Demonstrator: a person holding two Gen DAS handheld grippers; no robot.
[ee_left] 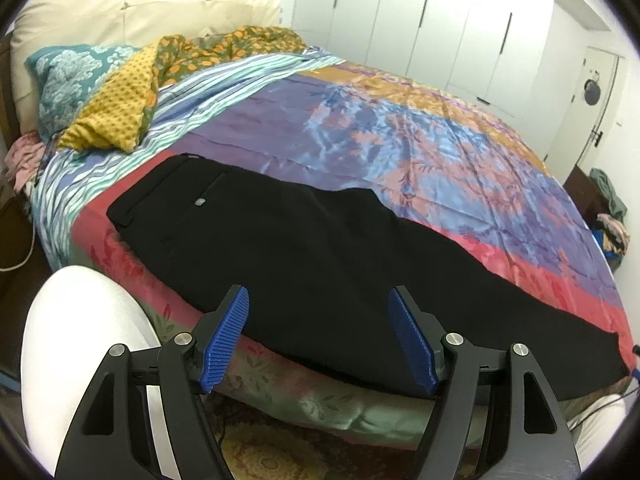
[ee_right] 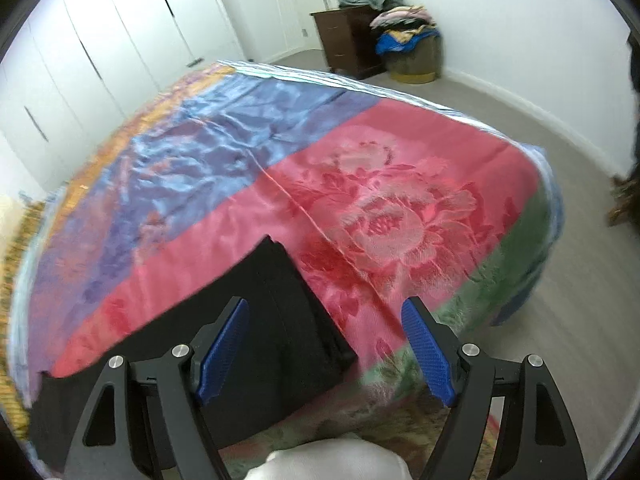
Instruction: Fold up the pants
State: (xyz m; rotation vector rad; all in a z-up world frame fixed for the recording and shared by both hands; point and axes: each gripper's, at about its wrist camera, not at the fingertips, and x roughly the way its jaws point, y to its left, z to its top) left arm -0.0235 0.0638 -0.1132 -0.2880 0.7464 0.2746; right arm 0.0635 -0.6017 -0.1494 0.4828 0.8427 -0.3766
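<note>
Black pants (ee_left: 304, 248) lie flat along the near edge of the bed, folded lengthwise with one leg on the other, waistband at the left and leg ends at the right. My left gripper (ee_left: 320, 300) is open and empty, held above the near edge of the pants at mid-length. In the right wrist view the leg ends of the pants (ee_right: 276, 304) lie on the red flowered part of the bedspread. My right gripper (ee_right: 326, 312) is open and empty, just above the hem end.
The bed (ee_left: 400, 120) has a satin patchwork bedspread, with pillows (ee_left: 100, 92) and a rumpled quilt at its head. White wardrobe doors (ee_left: 420, 12) line the far wall. A brown dresser (ee_right: 344, 40) and a basket of clothes (ee_right: 412, 48) stand in the corner. My white-clad knee (ee_left: 80, 340) is at the lower left.
</note>
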